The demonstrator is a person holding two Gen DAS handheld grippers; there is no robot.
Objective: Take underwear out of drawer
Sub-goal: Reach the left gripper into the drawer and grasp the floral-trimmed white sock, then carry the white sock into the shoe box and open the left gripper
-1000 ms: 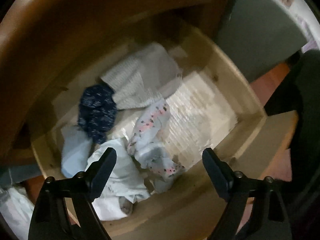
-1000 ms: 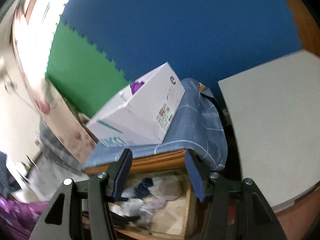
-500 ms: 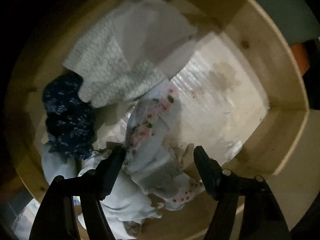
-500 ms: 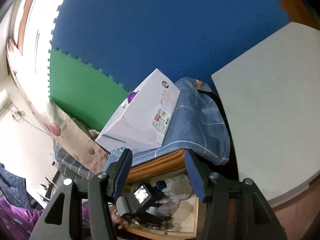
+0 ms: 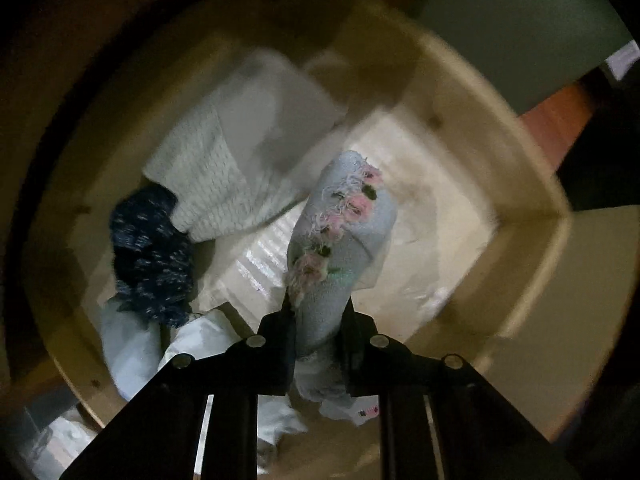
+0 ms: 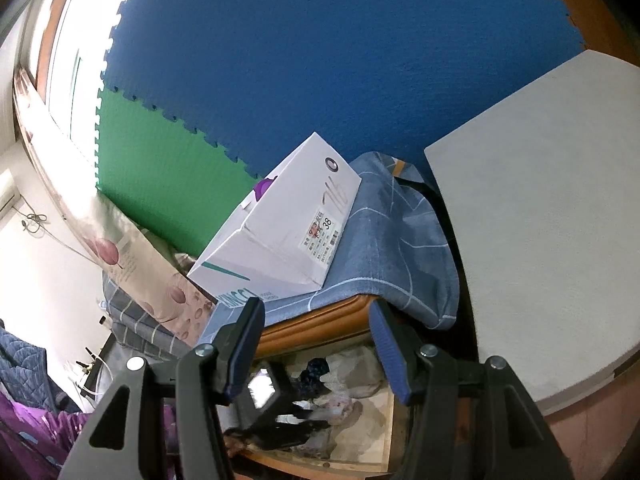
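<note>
In the left wrist view my left gripper is shut on a pale blue pair of underwear with pink flowers, which stands up from the jaws above the floor of the open wooden drawer. A dark navy speckled garment, a white knit piece and white cloth lie in the drawer. In the right wrist view my right gripper is open and empty, above the drawer, where the left gripper shows with the floral underwear.
A white shoe box lies on a blue checked cloth on top of the cabinet. A grey tabletop is at the right. Blue and green foam mats cover the wall. A floral pillow is at the left.
My left gripper has closed on the floral underwear and lifted it off the pile. The right gripper has stayed open above the drawer, shifting only slightly.
</note>
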